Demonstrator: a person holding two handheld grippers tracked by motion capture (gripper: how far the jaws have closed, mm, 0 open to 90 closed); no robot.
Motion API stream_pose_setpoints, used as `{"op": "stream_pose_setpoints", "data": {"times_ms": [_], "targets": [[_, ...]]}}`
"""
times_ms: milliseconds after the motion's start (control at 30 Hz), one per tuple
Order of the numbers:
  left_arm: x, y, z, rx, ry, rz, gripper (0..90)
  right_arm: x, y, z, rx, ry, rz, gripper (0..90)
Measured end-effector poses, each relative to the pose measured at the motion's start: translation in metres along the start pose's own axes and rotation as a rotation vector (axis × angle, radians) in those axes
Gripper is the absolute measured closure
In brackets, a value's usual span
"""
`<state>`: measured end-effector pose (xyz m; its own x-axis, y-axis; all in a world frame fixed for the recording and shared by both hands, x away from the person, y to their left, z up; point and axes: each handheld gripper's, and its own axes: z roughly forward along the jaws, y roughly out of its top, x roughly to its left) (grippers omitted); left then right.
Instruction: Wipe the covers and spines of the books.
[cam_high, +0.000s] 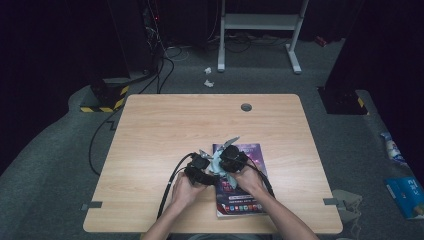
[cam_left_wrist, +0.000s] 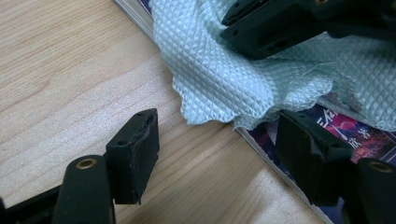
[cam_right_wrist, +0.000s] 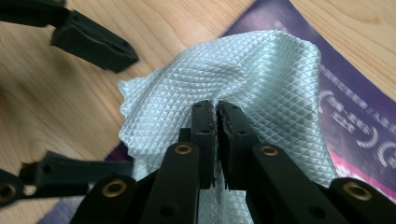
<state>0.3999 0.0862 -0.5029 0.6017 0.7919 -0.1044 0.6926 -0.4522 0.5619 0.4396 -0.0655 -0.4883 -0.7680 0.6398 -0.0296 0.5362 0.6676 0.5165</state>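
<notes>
pale mint waffle-textured microfibre cloth (cam_right_wrist: 261, 88) lies bunched on the upper left part of a glossy purple-covered magazine (cam_high: 245, 195), which sits on the light wood-grain table (cam_high: 150, 135) near the person's edge. one scalloped corner of the cloth (cam_left_wrist: 219, 79) hangs off the magazine's edge onto the table.

right gripper (cam_right_wrist: 215, 116): jaws closed, pinching a raised fold of the cloth between the pads, fabric tenting up around them. left gripper (cam_left_wrist: 217, 140): jaws spread wide, nothing between them, hovering low at the cloth's overhanging corner, one jaw over bare table and the other over the magazine edge. in the high view the two grippers (cam_high: 200, 167) (cam_high: 232, 157) sit close together over the cloth.

handling, as a guess: cloth looks light, soft and limp, no stiffness, so it will sag and drape from any single pinch; the textured weave should give the pads fair grip, nothing fragile. best spot for the second hold seems to be the free scalloped corner or hem, well apart from the right pinch, so the sheet can be spread. glossy cover underneath may be slick, so the magazine could slide if dragged.

writing: white lettering on the magazine (cam_right_wrist: 355, 126) cover, too small and blurred to read; no brand legible. cloth shows no label.
</notes>
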Motion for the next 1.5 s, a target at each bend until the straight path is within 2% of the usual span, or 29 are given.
{"op": "stream_pose_setpoints", "data": {"times_ms": [67,167,200,300,333,367,433,600,700,733,833,900,967,1033,1100,1133,1167,1233,1267,1333,1467,1500], "targets": [[0.000,0.000,0.000,-0.003,-0.002,-0.002,30.5,-0.004,-0.003,-0.001,-0.004,0.005,0.004,84.6],[0.000,0.000,0.000,-0.004,-0.004,-0.004,30.5,-0.020,-0.014,-0.005,-0.010,-0.024,0.038,84.6],[0.001,0.000,0.000,-0.004,-0.007,-0.007,30.6,-0.032,-0.022,-0.010,-0.008,-0.044,0.084,84.6],[0.001,0.001,0.001,-0.012,-0.008,-0.014,30.8,-0.047,-0.032,-0.016,-0.005,-0.067,0.130,84.6],[0.002,0.001,0.001,-0.013,-0.010,-0.015,31.1,-0.062,-0.043,-0.022,-0.005,-0.091,0.165,84.6],[0.002,0.001,0.001,-0.013,-0.010,-0.015,31.3,-0.062,-0.043,-0.022,-0.005,-0.091,0.165,84.6],[0.003,0.002,0.001,-0.016,-0.012,-0.020,31.6,-0.075,-0.055,-0.029,-0.003,-0.118,0.202,84.6],[0.007,0.006,0.003,-0.017,-0.013,-0.033,31.8,-0.088,-0.069,-0.038,-0.003,-0.146,0.225,84.6],[0.007,0.010,0.005,-0.009,-0.014,-0.027,31.8,-0.086,-0.068,-0.038,0.004,-0.161,0.213,84.6],[0.007,0.012,0.007,-0.007,-0.018,-0.021,32.1,-0.081,-0.063,-0.035,0.020,-0.180,0.176,84.6],[0.007,0.014,0.009,-0.015,-0.018,-0.019,31.7,-0.078,-0.059,-0.032,0.017,-0.163,0.184,84.6],[0.008,0.014,0.010,-0.027,-0.019,-0.021,31.3,-0.071,-0.050,-0.026,-0.003,-0.137,0.179,84.5],[0.008,0.015,0.011,-0.032,-0.019,-0.019,31.2,-0.069,-0.047,-0.024,0.000,-0.130,0.176,84.6],[0.009,0.015,0.011,-0.037,-0.023,-0.020,31.1,-0.064,-0.040,-0.021,0.009,-0.128,0.151,84.5],[0.010,0.015,0.011,-0.039,-0.025,-0.022,31.1,-0.064,-0.038,-0.020,0.018,-0.120,0.163,84.6],[0.012,0.015,0.011,-0.039,-0.023,-0.023,31.1,-0.070,-0.041,-0.021,0.012,-0.124,0.159,84.6],[0.012,0.015,0.011,-0.039,-0.023,-0.023,31.1,-0.070,-0.041,-0.021,0.012,-0.124,0.159,84.6],[0.012,0.014,0.011,-0.043,-0.027,-0.034,31.1,-0.077,-0.045,-0.024,0.015,-0.135,0.182,84.6],[0.013,0.014,0.011,-0.043,-0.025,-0.031,31.1,-0.085,-0.050,-0.028,0.022,-0.152,0.201,84.5],[0.013,0.014,0.011,-0.042,-0.024,-0.027,31.1,-0.090,-0.056,-0.031,0.025,-0.159,0.221,84.5],[0.013,0.014,0.011,-0.042,-0.024,-0.027,31.0,-0.094,-0.064,-0.036,0.022,-0.164,0.234,84.6],[0.013,0.014,0.011,-0.043,-0.025,-0.028,31.1,-0.089,-0.068,-0.038,0.018,-0.164,0.225,84.6]]}}
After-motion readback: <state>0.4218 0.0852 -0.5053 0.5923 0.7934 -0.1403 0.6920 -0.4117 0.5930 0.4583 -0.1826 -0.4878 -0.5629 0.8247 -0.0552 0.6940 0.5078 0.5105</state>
